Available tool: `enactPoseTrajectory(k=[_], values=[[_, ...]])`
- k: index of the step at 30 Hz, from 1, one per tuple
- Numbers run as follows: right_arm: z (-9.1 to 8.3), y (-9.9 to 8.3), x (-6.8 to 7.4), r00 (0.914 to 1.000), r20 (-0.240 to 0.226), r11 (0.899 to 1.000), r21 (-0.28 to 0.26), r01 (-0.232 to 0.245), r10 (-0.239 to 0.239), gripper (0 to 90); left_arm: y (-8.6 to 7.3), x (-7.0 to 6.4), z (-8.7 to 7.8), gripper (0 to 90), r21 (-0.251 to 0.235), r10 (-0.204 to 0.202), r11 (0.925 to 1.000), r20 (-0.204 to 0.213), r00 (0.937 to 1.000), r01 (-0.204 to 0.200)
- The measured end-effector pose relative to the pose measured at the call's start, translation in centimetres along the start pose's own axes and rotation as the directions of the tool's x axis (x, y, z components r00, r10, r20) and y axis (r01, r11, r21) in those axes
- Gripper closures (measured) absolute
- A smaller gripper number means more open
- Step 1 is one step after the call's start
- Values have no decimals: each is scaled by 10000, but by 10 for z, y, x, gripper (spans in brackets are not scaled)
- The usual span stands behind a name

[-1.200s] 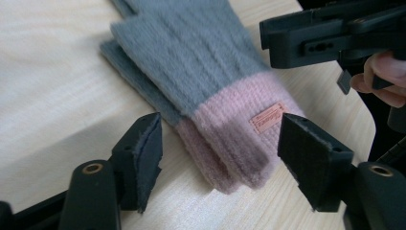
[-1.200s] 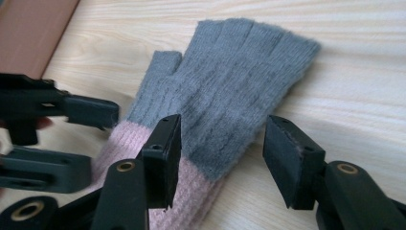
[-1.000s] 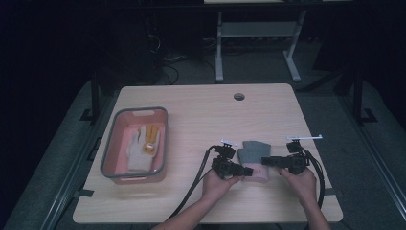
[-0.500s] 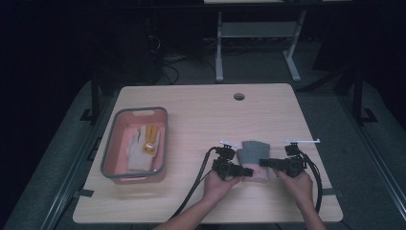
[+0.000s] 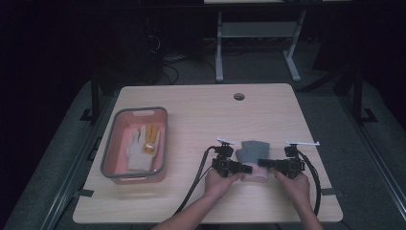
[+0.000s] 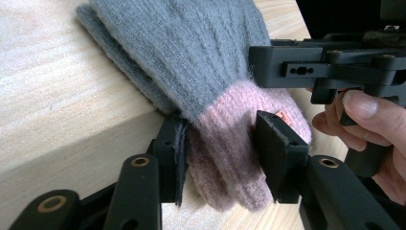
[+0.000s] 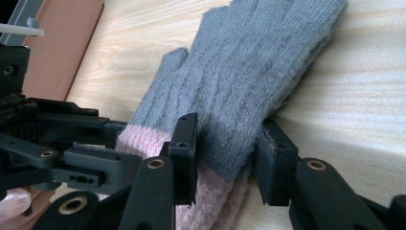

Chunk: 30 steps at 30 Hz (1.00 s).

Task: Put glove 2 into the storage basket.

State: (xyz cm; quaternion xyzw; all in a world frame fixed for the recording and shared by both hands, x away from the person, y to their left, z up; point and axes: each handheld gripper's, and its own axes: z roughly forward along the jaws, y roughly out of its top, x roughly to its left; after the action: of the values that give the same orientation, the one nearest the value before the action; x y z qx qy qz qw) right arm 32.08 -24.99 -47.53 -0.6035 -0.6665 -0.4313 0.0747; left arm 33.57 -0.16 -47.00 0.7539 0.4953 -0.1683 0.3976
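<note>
Soft, light grey knit glove w/ pink cuff (image 5: pixel 251 160) is clenched at the cuff by left gripper (image 6: pixel 220 148) & right gripper (image 7: pixel 225 153); limp, best held there.

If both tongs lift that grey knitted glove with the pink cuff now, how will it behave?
The grey knitted glove with the pink cuff will probably droop: it looks like soft wool, and the cuff bunches between the left tongs. It likely grips well, since the fuzzy knit isn't slick. The right tongs straddle it near the cuff, so the fingers may sag.
</note>
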Motion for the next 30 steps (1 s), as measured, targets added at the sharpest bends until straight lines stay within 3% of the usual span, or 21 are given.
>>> enactPoseTrajectory(k=[4,13,30], values=[[-2,2,3,10000,-57,10000,46,53,-53,705,1,4,-3,610,-53,93,9999,159,9998,-93],[-3,4,7,9994,-342,10000,1,-63,63,721,0,11,-8,611,-112,-55,9999,496,9988,61],[6,11,32,9979,-581,9994,173,304,-293,728,-4,18,-33,616,-477,-74,9988,536,9985,99]])
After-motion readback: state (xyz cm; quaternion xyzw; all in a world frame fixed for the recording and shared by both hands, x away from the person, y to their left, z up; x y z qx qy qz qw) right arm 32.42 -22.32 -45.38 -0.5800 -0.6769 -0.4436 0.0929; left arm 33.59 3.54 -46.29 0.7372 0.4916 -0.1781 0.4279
